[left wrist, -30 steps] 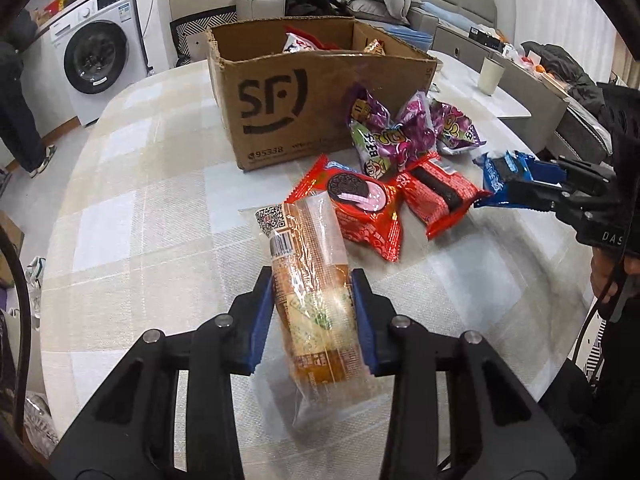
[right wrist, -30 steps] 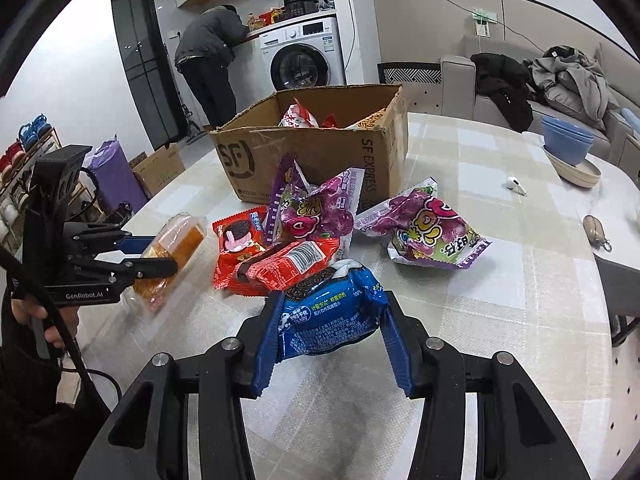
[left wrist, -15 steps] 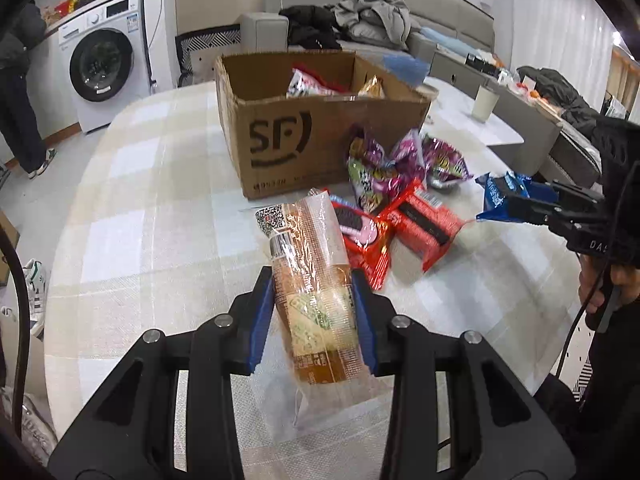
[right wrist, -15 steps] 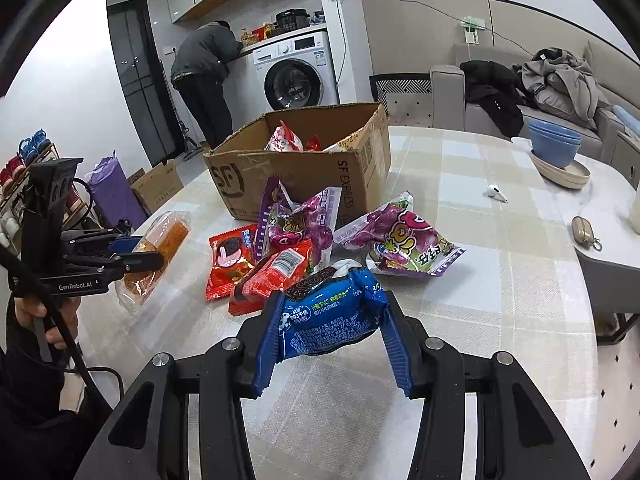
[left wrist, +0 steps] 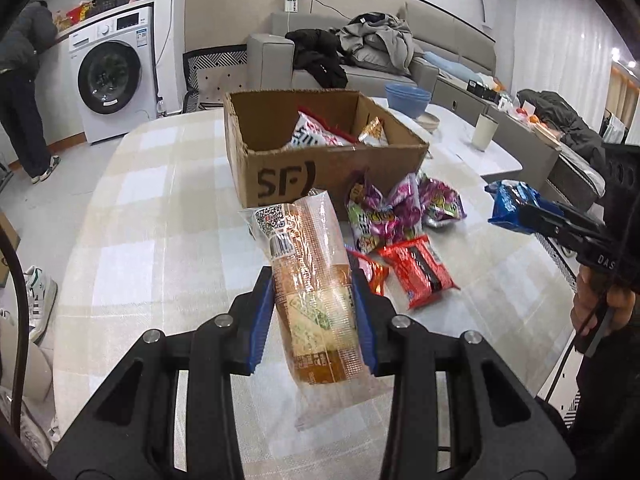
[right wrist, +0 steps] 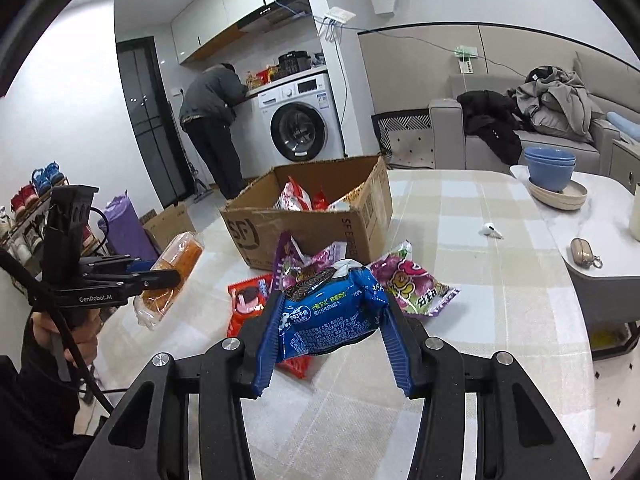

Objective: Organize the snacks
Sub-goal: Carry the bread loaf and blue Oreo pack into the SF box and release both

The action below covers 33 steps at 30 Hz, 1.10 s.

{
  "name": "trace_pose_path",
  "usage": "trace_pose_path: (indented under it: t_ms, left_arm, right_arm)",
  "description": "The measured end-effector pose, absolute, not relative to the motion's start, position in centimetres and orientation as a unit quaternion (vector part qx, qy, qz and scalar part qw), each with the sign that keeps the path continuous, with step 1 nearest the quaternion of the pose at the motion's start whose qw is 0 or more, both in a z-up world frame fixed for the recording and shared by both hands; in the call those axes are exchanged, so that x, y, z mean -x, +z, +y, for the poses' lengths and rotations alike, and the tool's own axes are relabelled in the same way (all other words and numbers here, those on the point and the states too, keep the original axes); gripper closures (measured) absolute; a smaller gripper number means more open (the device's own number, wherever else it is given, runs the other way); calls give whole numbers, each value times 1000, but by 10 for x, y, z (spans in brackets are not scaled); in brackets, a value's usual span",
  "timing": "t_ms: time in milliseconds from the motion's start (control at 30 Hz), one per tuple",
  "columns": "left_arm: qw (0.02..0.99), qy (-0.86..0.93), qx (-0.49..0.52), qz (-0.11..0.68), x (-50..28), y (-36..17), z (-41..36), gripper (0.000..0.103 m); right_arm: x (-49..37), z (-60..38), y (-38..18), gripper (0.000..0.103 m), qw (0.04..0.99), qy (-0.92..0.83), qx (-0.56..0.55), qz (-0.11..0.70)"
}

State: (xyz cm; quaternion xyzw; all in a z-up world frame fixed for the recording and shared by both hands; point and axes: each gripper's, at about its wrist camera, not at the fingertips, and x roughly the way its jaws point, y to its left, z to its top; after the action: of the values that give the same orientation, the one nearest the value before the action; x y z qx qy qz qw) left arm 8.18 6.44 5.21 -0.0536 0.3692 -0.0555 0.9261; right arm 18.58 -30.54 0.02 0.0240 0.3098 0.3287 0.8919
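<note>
My left gripper (left wrist: 313,320) is shut on a clear-wrapped orange bread pack (left wrist: 308,276) and holds it in the air above the table, in front of the open cardboard box (left wrist: 320,168). My right gripper (right wrist: 330,336) is shut on a blue cookie pack (right wrist: 332,312), also lifted, and shows at the right in the left wrist view (left wrist: 516,210). The box (right wrist: 304,232) holds a few snack bags. Purple candy bags (left wrist: 384,212) and red cookie packs (left wrist: 416,272) lie on the table by the box.
The checked tablecloth (left wrist: 160,216) covers a round table. Blue bowls (right wrist: 550,168), an earbud (right wrist: 490,230) and a small case (right wrist: 584,252) sit at the right. A person (right wrist: 212,128) stands by the washing machine (right wrist: 300,120). A sofa with clothes (left wrist: 372,52) is behind.
Both grippers have risen from the table with their packs and tilted up, so the inside of the box shows more. The snacks on the table have not moved.
</note>
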Motion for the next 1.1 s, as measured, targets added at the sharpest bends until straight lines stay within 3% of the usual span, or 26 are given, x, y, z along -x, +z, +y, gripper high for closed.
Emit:
trace_pose_path:
  t_ms: [1100]
  left_arm:
    - [945, -27, 69, 317, -189, 126, 88, 69]
  right_arm:
    - [-251, -259, 31, 55, 908, 315, -54, 269]
